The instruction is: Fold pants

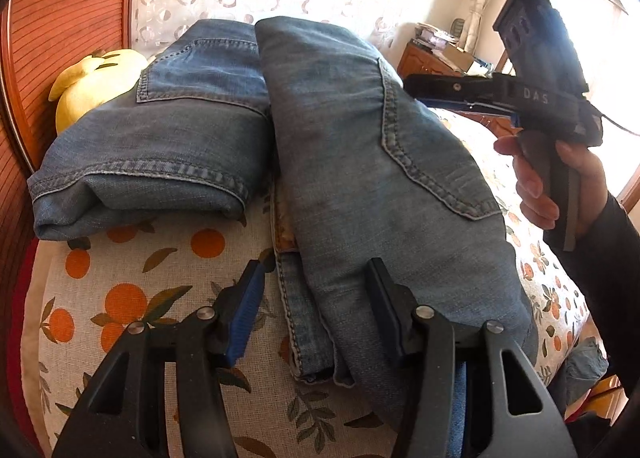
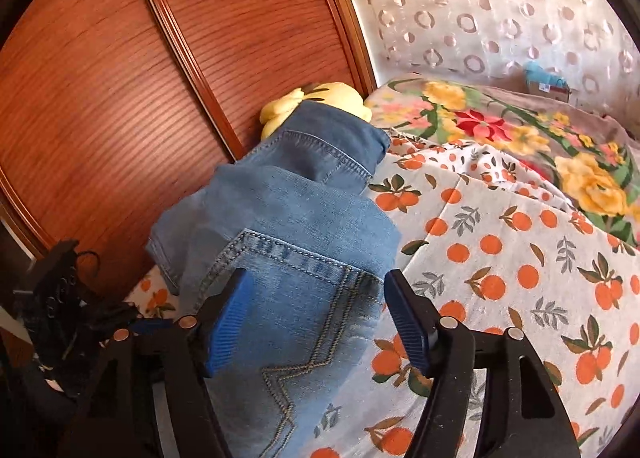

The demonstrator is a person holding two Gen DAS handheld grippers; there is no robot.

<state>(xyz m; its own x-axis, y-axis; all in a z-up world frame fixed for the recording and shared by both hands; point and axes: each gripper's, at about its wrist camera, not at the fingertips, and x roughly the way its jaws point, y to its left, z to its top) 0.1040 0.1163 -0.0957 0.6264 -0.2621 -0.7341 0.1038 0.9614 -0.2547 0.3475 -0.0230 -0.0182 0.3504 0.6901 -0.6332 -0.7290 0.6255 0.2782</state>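
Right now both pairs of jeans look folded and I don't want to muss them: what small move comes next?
Probably lift the left gripper straight back. Its jaws stand apart over the edge of the nearer folded jeans, without pinching it. The right gripper is already open above the denim.

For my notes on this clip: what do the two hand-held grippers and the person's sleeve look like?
Each hand-held gripper is black plastic with two angular fingers, silver rivets at the pivots and ribbed blue pads: left hand-held gripper, right hand-held gripper. Seen from the left wrist view, the right one has a boxy black body with pale letters "DAS", a grey handle and a thin cable. The sleeve is dark.
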